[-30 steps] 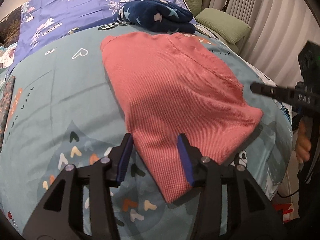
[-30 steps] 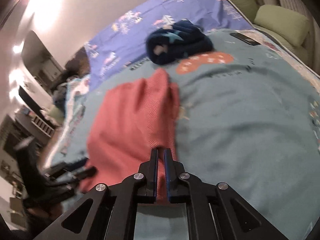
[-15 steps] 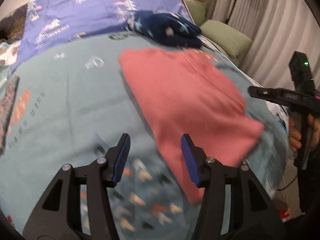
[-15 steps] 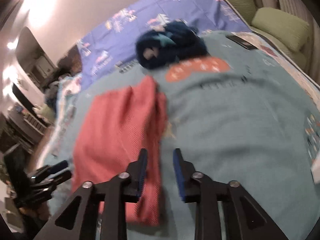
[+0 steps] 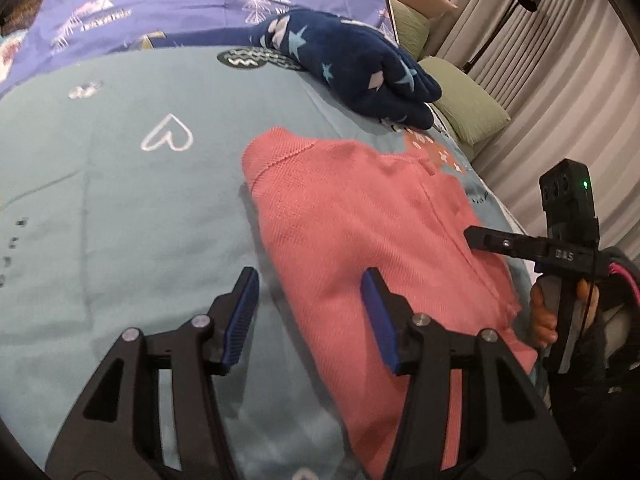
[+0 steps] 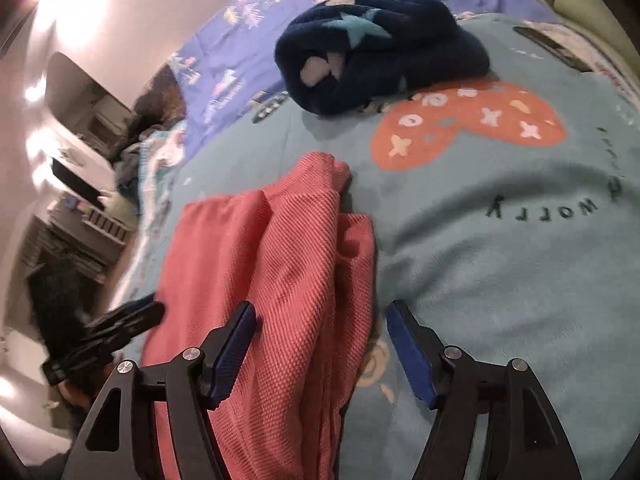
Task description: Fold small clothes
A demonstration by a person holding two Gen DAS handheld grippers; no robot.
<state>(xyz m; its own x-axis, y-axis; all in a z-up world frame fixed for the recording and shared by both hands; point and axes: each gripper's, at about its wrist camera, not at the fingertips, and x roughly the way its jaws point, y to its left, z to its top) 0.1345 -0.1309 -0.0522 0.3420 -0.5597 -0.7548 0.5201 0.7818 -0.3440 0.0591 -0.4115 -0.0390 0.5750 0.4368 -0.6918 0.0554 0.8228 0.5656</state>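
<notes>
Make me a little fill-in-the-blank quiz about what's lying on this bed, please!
1. The knitted garment lying between the two grippers is ____ in colour.
2. The rolled navy fleece beyond it is printed with ____.
3. The red patch printed on the teal bedspread is shaped like a ____.
4. The cushions by the curtain are ____.

Missing words: pink; stars; heart; green

Both wrist cams angled down, close, sharing pink garment.

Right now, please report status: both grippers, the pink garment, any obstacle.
Left gripper open, empty. Right gripper jaws opening, nothing gripped. Pink knit garment lies folded on teal bedspread. Navy star fleece beyond, apart.
</notes>
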